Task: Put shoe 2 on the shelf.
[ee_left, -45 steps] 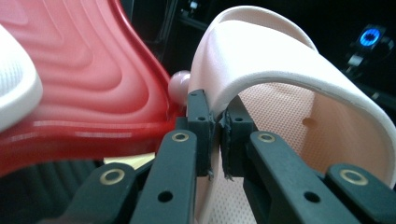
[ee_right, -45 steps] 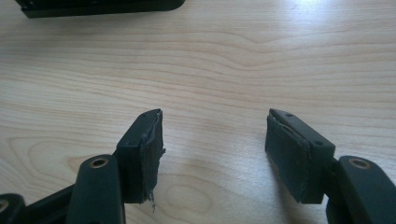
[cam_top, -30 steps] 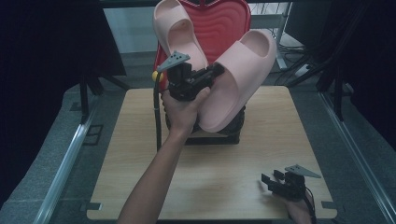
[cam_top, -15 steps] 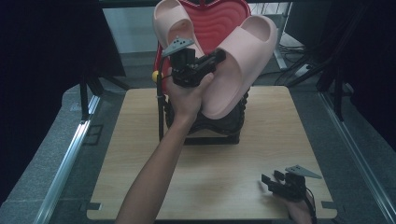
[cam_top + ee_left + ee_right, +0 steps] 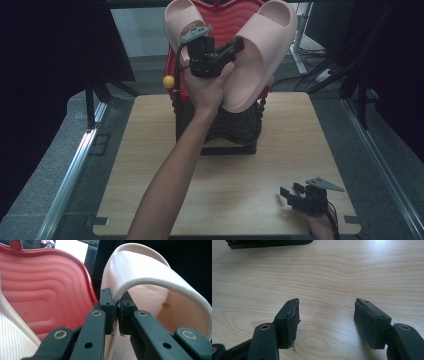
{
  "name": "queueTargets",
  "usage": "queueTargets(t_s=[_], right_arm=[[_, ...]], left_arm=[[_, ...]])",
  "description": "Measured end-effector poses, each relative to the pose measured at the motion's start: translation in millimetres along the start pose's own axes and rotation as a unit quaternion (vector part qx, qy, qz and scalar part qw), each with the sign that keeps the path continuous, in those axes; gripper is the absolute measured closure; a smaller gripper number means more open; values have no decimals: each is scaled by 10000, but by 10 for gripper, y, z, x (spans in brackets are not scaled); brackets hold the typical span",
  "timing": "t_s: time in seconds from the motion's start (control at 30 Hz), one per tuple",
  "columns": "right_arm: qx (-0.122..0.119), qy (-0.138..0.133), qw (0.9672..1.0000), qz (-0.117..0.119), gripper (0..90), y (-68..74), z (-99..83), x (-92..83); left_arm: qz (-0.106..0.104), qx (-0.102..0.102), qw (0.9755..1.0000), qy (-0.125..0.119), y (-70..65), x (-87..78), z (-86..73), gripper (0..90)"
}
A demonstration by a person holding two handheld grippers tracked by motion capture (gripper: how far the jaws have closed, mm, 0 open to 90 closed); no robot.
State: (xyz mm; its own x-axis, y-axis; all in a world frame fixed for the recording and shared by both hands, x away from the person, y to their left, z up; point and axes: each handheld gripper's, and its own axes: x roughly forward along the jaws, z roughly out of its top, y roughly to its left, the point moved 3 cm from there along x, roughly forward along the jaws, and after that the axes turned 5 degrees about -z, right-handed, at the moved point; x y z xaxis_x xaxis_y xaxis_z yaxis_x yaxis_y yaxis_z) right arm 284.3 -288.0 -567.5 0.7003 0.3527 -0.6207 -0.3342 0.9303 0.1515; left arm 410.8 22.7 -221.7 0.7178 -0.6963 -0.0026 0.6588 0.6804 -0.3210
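Slipper [image 5: 255, 55], the pink one on the right, is clamped by its strap edge in the left gripper [image 5: 235, 47] and held up beside the red rack [image 5: 220, 20]. Second slipper [image 5: 180, 20] remains on the rack. Right gripper [image 5: 290, 197] rests released on the table [image 5: 150, 165].

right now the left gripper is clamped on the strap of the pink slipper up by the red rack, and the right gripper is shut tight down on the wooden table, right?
Not quite. The right gripper is open: the right gripper view shows its jaws standing wide apart with bare wooden table between them. The rest holds: the left gripper is clamped on the strap of the pink slipper by the red rack.
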Motion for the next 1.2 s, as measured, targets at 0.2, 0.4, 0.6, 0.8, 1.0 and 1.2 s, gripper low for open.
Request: queueTargets(t_s=[0.2,0.4,0.6,0.8,1.0,1.2], right_arm=[[-27,-27,10000,9,371,8,-10,-12],[-43,-23,10000,21,371,17,-6,-9],[-33,-29,10000,47,371,17,-8,-11],[-20,-30,10000,36,371,11,-19,-29],[-67,-25,9999,72,371,51,-23,-18],[-92,2,9999,89,371,74,-25,-15]], left_arm=[[175,25,9998,-37,30,129,28,843],[298,33,9995,-101,44,253,84,843],[532,67,9985,-105,121,384,117,840],[726,95,9973,-98,210,462,138,838],[797,137,9967,-86,262,532,196,835],[793,184,9967,12,283,615,216,828]])
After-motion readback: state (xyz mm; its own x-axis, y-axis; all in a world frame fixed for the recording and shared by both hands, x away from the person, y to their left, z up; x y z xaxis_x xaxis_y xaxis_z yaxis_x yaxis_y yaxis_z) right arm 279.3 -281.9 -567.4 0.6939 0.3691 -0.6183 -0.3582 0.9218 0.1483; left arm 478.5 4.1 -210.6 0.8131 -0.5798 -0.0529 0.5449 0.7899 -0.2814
